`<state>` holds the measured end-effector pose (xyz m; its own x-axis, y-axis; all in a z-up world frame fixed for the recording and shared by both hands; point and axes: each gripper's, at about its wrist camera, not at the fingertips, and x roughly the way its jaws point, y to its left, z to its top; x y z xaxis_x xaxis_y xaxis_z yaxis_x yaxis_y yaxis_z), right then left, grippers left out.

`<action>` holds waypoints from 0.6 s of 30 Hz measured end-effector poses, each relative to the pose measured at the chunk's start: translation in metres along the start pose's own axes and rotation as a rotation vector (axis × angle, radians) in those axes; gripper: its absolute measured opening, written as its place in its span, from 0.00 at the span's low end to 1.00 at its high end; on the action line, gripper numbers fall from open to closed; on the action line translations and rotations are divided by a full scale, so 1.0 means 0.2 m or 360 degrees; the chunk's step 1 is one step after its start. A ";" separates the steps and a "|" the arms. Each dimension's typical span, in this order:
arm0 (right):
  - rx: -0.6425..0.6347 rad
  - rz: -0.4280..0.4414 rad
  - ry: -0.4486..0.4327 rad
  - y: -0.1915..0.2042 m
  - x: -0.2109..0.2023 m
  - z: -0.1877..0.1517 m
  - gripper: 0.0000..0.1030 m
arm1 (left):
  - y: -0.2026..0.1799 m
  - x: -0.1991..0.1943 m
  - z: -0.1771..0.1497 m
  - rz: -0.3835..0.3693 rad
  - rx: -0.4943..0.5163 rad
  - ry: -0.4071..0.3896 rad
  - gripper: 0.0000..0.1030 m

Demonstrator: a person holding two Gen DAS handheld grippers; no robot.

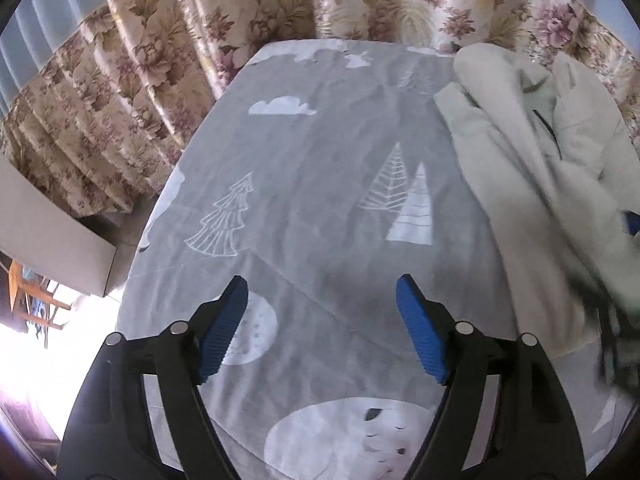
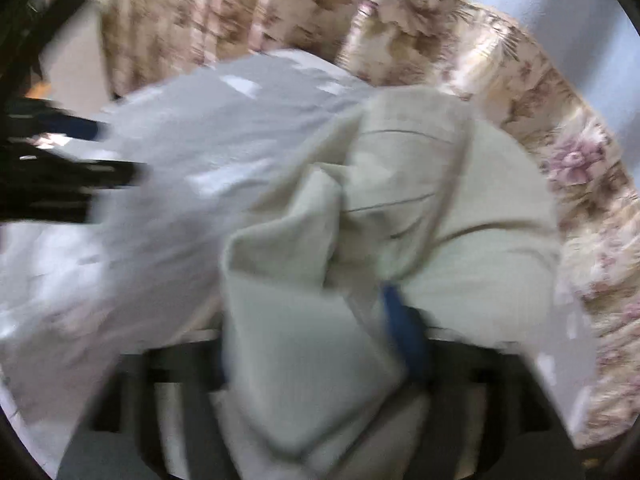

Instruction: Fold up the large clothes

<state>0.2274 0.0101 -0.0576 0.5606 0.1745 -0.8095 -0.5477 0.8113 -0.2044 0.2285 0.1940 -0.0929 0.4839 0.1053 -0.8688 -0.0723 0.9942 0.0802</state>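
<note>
Both jaws stand released. Left gripper [image 1: 322, 330] hovers over the grey sheet [image 1: 320, 168]. Pale garment [image 2: 400, 200] drapes, seemingly loose, across the blurred right gripper [image 2: 316, 344].

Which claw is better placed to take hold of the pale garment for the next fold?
Right, probably. The right claw already has the pale green garment draped across it. The left claw hangs open over bare grey printed sheet, with the garment off to its side.

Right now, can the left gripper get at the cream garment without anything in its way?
Probably yes. The left gripper hangs open over bare grey sheet, and the cream garment lies just to its right with nothing between.
</note>
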 end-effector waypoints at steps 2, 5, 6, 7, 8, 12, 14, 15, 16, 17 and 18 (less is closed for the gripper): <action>0.0052 0.0038 -0.0064 -0.05 -0.14 -0.06 0.72 | -0.04 -0.04 0.02 0.0018 0.0043 -0.0027 0.78; 0.0217 0.0141 -0.0207 -0.22 -0.38 -0.12 0.72 | -0.12 -0.12 0.05 0.0011 0.0106 -0.0088 0.82; 0.0254 0.0136 -0.0248 -0.27 -0.43 -0.13 0.72 | -0.14 -0.13 0.06 0.0005 0.0122 -0.0101 0.84; 0.0293 0.0120 -0.0277 -0.34 -0.47 -0.14 0.72 | -0.18 -0.16 0.08 -0.0004 0.0150 -0.0120 0.84; 0.0334 0.0092 -0.0285 -0.42 -0.50 -0.16 0.72 | -0.22 -0.18 0.09 -0.0010 0.0174 -0.0139 0.84; 0.0572 0.0033 -0.0227 -0.74 -0.38 -0.24 0.72 | -0.35 -0.26 0.12 -0.0090 0.0227 -0.0192 0.85; 0.0691 0.0086 -0.0213 -0.85 -0.29 -0.29 0.72 | -0.43 -0.29 0.14 -0.0217 0.0260 -0.0212 0.88; 0.0754 0.0128 -0.0204 -0.91 -0.22 -0.32 0.72 | -0.47 -0.30 0.15 -0.0286 0.0275 -0.0210 0.89; 0.0826 0.0180 -0.0220 -0.95 -0.18 -0.34 0.72 | -0.50 -0.30 0.16 -0.0326 0.0282 -0.0199 0.89; 0.0863 0.0229 -0.0229 -0.98 -0.15 -0.35 0.72 | -0.55 -0.28 0.17 -0.0351 0.0291 -0.0181 0.89; 0.0918 0.0329 -0.0224 -1.00 -0.10 -0.37 0.71 | -0.58 -0.26 0.17 -0.0356 0.0304 -0.0172 0.89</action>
<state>0.2793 -0.1975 -0.0408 0.5768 0.3996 -0.7125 -0.2523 0.9167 0.3098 0.2416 0.0738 -0.0395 0.5598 -0.1251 -0.8191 0.2066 0.9784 -0.0082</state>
